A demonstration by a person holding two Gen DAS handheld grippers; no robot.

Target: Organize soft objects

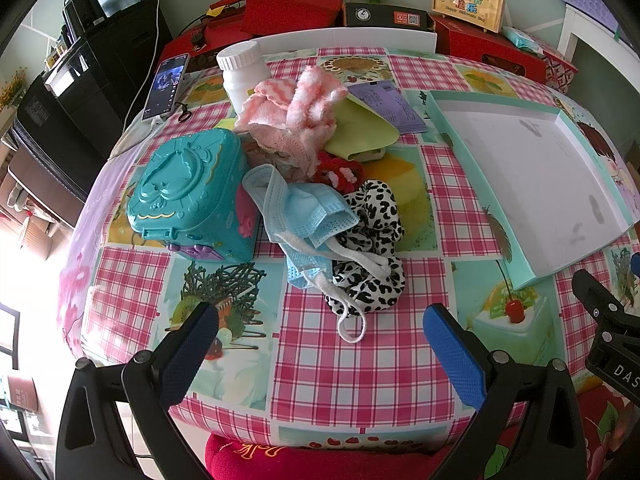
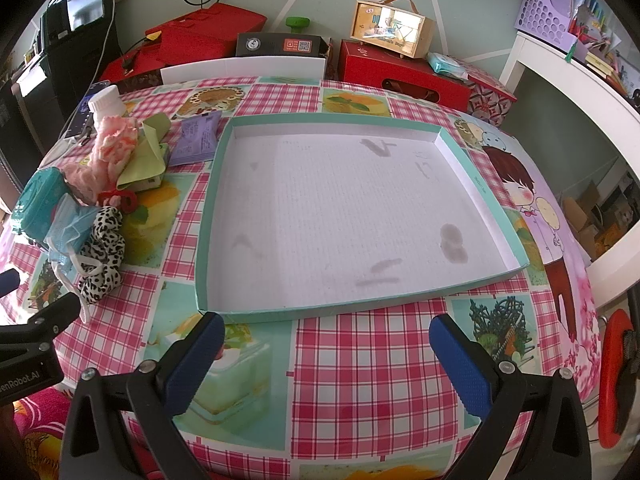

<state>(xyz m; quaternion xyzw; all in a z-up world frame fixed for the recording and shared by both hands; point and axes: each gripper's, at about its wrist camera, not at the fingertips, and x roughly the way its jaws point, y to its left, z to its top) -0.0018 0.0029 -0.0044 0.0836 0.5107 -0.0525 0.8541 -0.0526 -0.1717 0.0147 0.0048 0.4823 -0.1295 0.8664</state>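
A heap of soft things lies mid-table: a blue face mask (image 1: 298, 210), a black-and-white spotted scrunchie (image 1: 370, 256), a red knitted piece (image 1: 340, 174), pink fluffy socks (image 1: 298, 110) and a green cloth (image 1: 360, 128). The same heap shows at the left in the right wrist view, with the mask (image 2: 70, 232) and the scrunchie (image 2: 104, 248). My left gripper (image 1: 320, 344) stands open just short of the scrunchie, holding nothing. My right gripper (image 2: 326, 352) is open and empty before the shallow teal-rimmed tray (image 2: 208, 216), whose white floor is bare.
A teal plastic toy case (image 1: 188, 192) sits left of the heap. Behind it are a white bottle (image 1: 242, 72), a phone (image 1: 166, 86) and purple packets (image 1: 394, 106). Red boxes (image 2: 404, 74) and a wooden frame (image 2: 390, 28) line the back. A white shelf (image 2: 576, 92) is at the right.
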